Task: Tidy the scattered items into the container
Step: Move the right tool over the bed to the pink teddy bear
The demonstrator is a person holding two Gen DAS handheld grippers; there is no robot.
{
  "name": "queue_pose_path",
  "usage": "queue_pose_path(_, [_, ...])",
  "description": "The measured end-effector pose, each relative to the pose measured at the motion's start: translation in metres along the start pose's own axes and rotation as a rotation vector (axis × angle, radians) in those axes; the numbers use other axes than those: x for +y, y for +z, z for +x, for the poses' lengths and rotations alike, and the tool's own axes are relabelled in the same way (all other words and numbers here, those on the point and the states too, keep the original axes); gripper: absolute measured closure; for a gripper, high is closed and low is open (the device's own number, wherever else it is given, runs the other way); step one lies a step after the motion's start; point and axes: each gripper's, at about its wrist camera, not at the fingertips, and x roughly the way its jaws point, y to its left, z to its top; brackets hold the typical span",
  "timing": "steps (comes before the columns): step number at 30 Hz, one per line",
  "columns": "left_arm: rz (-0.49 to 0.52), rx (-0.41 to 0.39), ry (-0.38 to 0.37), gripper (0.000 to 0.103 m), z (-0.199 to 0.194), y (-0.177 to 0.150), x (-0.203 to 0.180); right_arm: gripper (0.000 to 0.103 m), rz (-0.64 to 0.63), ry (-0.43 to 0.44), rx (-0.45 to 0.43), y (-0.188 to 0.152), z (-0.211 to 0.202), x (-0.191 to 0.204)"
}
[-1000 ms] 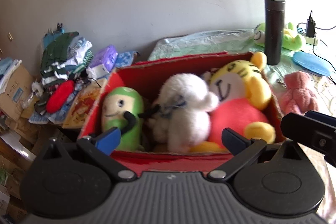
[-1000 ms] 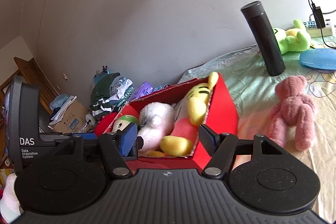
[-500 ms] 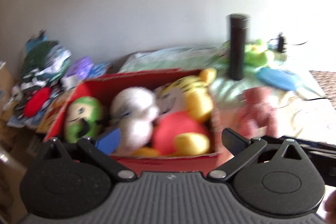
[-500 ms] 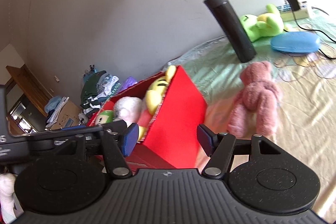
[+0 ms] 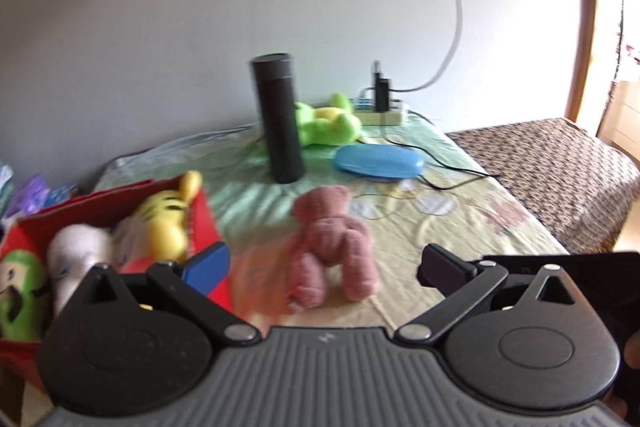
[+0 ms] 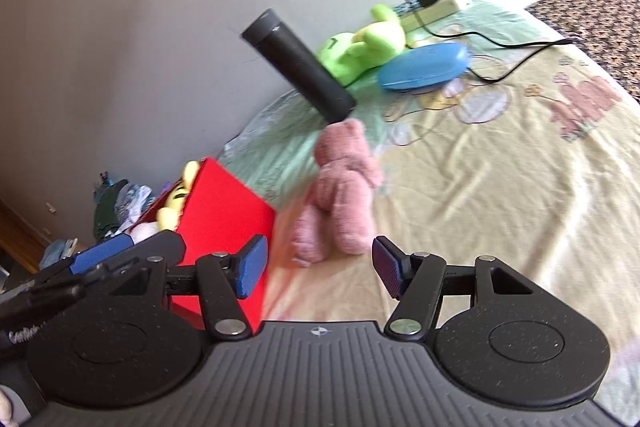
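Nearest the cameras, both sets of tongs hang over the bed with nothing between their fingers. The left tongs [image 5: 324, 265] are spread wide, and the right tongs [image 6: 320, 269] are also well parted. Just beyond them, between the fingers in both views, a pink teddy bear [image 5: 330, 241] lies on the yellow-green bedsheet [image 6: 500, 187], head pointing away. To its left and just beside it stands the red box [image 6: 224, 203], an open container. It holds a yellow striped tiger toy [image 5: 166, 223], a white plush [image 5: 78, 247] and a green plush [image 5: 20, 291] at the left end.

Farther back, a tall black flask [image 5: 278, 117] stands upright on the sheet beyond the bear's head. Right of it a blue glasses case [image 5: 378, 161] lies flat, with a black cable [image 6: 516, 45] running past it. Behind the flask and case a bright green frog toy [image 5: 328, 121] lies on the bed, well apart from the box. At the far edge by the wall sits a power strip [image 5: 382, 113] with a charger plugged in.
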Motion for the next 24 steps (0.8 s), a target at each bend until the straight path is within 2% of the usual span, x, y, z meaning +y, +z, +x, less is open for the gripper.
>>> queue_pose_path(6, [-0.013, 0.051, -0.072, 0.001, 0.038, -0.018, -0.006, 0.046, 0.058, -0.059, 0.029, 0.002, 0.006, -0.029])
queue_pose_path(11, [-0.049, 0.056, -0.101, 0.001, 0.067, -0.027, -0.001, 0.057, 0.118, -0.076, 0.072, 0.001, 0.019, -0.051])
queue_pose_path(15, [-0.108, 0.066, -0.110, 0.001, 0.089, -0.028, 0.012, 0.059, 0.157, -0.055, 0.092, 0.005, 0.033, -0.061])
queue_pose_path(20, [-0.212, 0.077, -0.159, 0.002, 0.114, -0.030, 0.030, 0.059, 0.165, -0.002, 0.093, 0.020, 0.053, -0.062])
queue_pose_path(24, [-0.237, 0.102, -0.145, 0.002, 0.130, -0.032, 0.040, 0.059, 0.166, 0.049, 0.112, 0.032, 0.073, -0.060])
